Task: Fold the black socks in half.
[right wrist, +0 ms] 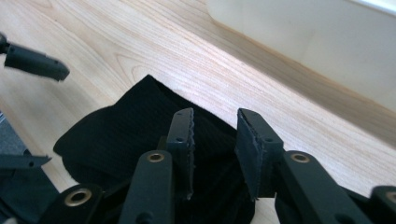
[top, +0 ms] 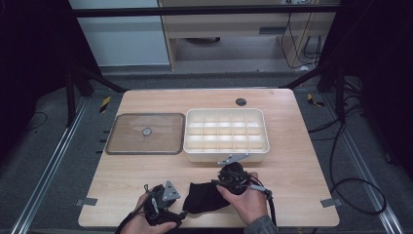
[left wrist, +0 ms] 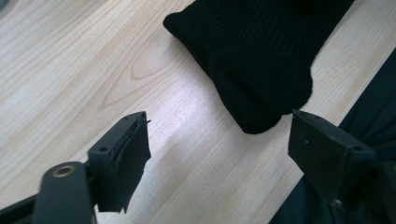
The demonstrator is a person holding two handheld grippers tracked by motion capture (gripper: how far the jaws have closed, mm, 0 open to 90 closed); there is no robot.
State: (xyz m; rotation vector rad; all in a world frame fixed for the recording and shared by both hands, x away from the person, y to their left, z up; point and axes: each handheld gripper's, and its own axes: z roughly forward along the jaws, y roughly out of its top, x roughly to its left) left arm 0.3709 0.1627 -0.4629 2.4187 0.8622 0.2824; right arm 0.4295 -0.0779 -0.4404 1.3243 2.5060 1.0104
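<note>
From the high view, left to right: the clear lid (top: 145,133) lay flat on the wooden table (top: 292,170) at about 10 o'clock from the table's centre, just beside the white compartment box (top: 225,135), whose wall ran close to 12 o'clock of my two hands.

My left gripper (top: 170,204) sat at 7 o'clock on the table, near the front edge. In the left gripper view, its jaws stood wide apart with bare wood between them, holding nothing; the rounded end of the black knitted cloth (left wrist: 261,60) lay ahead at 1 o'clock, just short of the right-hand jaw and not between the two.

The black knitted cloth (top: 204,197) lay crumpled on the table at 6 o'clock, between my two hands and in front of the box.

My right gripper (top: 233,179) hovered at the cloth's right edge, at 5 o'clock from the table's centre. In the right gripper view, the right gripper (right wrist: 215,135) had its jaws narrowed to a slim gap over the cloth (right wrist: 116,135); I could not tell whether fabric was pinched between them. The box wall (right wrist: 317,37) crossed at 1 o'clock.
</note>
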